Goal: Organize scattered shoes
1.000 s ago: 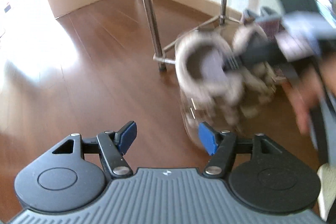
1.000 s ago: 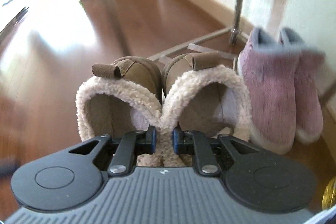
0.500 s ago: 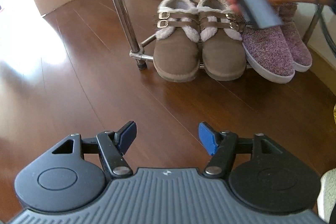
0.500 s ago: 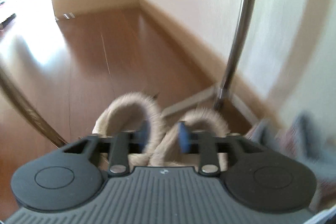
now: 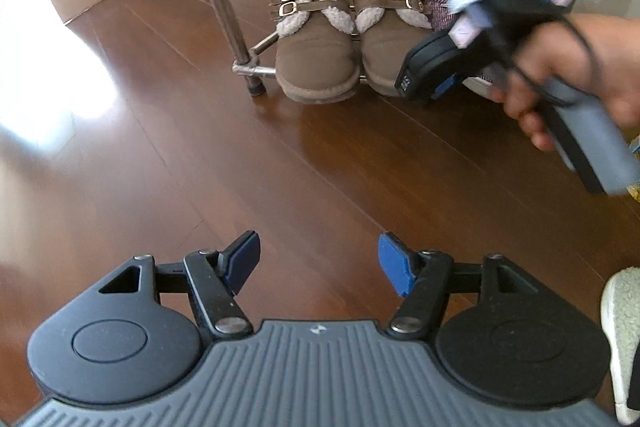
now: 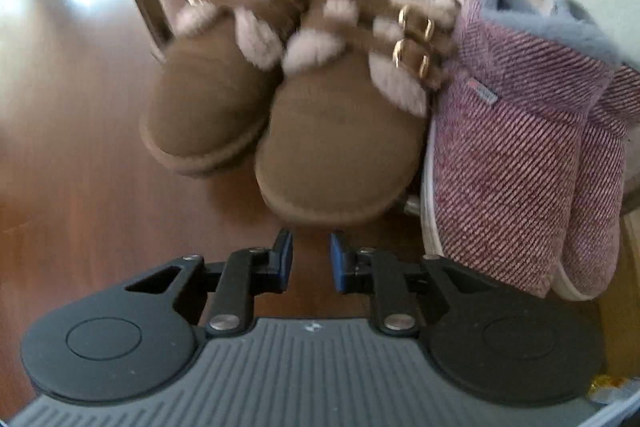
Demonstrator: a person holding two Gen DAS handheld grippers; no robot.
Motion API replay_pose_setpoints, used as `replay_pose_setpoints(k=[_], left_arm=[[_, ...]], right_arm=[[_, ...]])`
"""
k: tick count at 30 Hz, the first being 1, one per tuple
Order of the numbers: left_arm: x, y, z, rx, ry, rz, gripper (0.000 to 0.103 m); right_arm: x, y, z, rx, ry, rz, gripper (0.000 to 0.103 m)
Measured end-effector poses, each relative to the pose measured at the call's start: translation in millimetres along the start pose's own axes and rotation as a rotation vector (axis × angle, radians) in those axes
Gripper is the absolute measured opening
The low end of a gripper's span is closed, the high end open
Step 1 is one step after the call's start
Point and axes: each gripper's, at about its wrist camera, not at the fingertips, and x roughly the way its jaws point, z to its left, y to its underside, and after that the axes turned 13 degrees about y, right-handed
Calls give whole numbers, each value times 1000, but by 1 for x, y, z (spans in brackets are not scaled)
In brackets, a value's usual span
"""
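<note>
Sat side by side on the wooden floor (image 5: 168, 163) at the far side, toes toward the cameras: two brown shoes (image 6: 280, 115), fleece-trimmed, each with two straps and gold buckles, against the foot of a metal rack (image 5: 224, 11). Pressed against their right: a pair of pink striped slippers (image 6: 520, 155) with grey lining and white soles. Hung apart over bare floor, holding nothing: left gripper (image 5: 319, 265). Had just narrowed to a small empty gap short of the toes: right gripper (image 6: 311, 261).
</note>
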Motion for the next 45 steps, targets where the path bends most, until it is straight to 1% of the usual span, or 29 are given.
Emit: replay_pose_setpoints(k=[2, 3, 5, 6, 7, 8, 9, 10, 11, 12, 13, 14, 16, 19, 20, 22, 23, 24, 26, 27, 28, 29, 31, 33, 36, 39, 41, 43, 45], left_arm=[[-24, 6, 1, -21, 7, -5, 67], [-32, 6, 1, -28, 12, -5, 67], [-67, 10, 0, -51, 40, -5, 67], [-90, 12, -2, -55, 54, -5, 67], [-130, 13, -5, -52, 63, -8, 68], [-157, 12, -7, -46, 54, -13, 69], [-185, 12, -9, -39, 45, -17, 70], [-207, 11, -10, -30, 36, -20, 75], [-218, 10, -11, -23, 29, -21, 78], [-249, 8, -13, 1, 8, -25, 79], [-279, 6, -16, 31, -13, -30, 79], [-306, 5, -19, 63, -25, -32, 79], [-364, 0, -21, 125, -40, -34, 79], [-448, -4, -28, 195, -41, -47, 80], [-473, -4, -30, 196, -47, -57, 80], [-527, -5, -39, 158, -64, -95, 80], [-551, -5, -43, 136, -70, -113, 80], [-565, -3, -45, 106, -73, -127, 81], [-601, 2, -52, 33, -80, -164, 82], [-614, 6, -54, 15, -84, -177, 82], [-637, 14, -63, -29, -91, -210, 83], [-650, 20, -68, -51, -95, -228, 84], [-674, 34, -84, -73, -103, -262, 93], [-697, 49, -103, -82, -118, -292, 93], [-729, 66, -137, -76, -175, -299, 93], [-754, 78, -163, -63, -190, -305, 93], [-781, 89, -181, -72, -189, -326, 95], [-801, 94, -188, -83, -171, -333, 99], [-812, 94, -190, -84, -170, -344, 99]], right_arm=[[-29, 10, -5, -10, -20, -2, 17], [-57, 22, -12, -14, -43, 0, 17], [-113, 46, -26, 1, -79, -1, 17], [-155, 61, -36, 19, -94, -14, 18], [-196, 75, -45, 34, -102, -27, 19], [-217, 79, -51, 45, -103, -32, 23], [-263, 89, -60, 73, -94, -39, 27], [-309, 101, -67, 102, -81, -44, 37], [-346, 110, -72, 128, -62, -58, 43], [-383, 118, -76, 153, -43, -75, 45], [-428, 128, -81, 192, -30, -109, 51], [-449, 130, -85, 214, -25, -126, 63], [-514, 140, -89, 296, -21, -164, 74], [-598, 150, -95, 377, -80, -209, 74], [-612, 152, -97, 377, -84, -226, 76], [-660, 152, -101, 336, -74, -315, 80], [-673, 152, -101, 320, -63, -342, 84], [-693, 153, -104, 293, -42, -389, 86], [-728, 156, -110, 259, -16, -472, 94], [-740, 159, -113, 258, -14, -501, 95], [-754, 166, -117, 265, -16, -532, 96], [-769, 174, -121, 274, -19, -563, 98], [-800, 194, -129, 286, -16, -620, 101], [-825, 217, -137, 293, 13, -646, 102], [-861, 260, -154, 303, 51, -680, 102], [-889, 288, -172, 335, 52, -691, 102], [-902, 296, -181, 350, 67, -723, 102], [-923, 305, -188, 381, 83, -763, 102], [-945, 312, -195, 419, 70, -786, 102]])
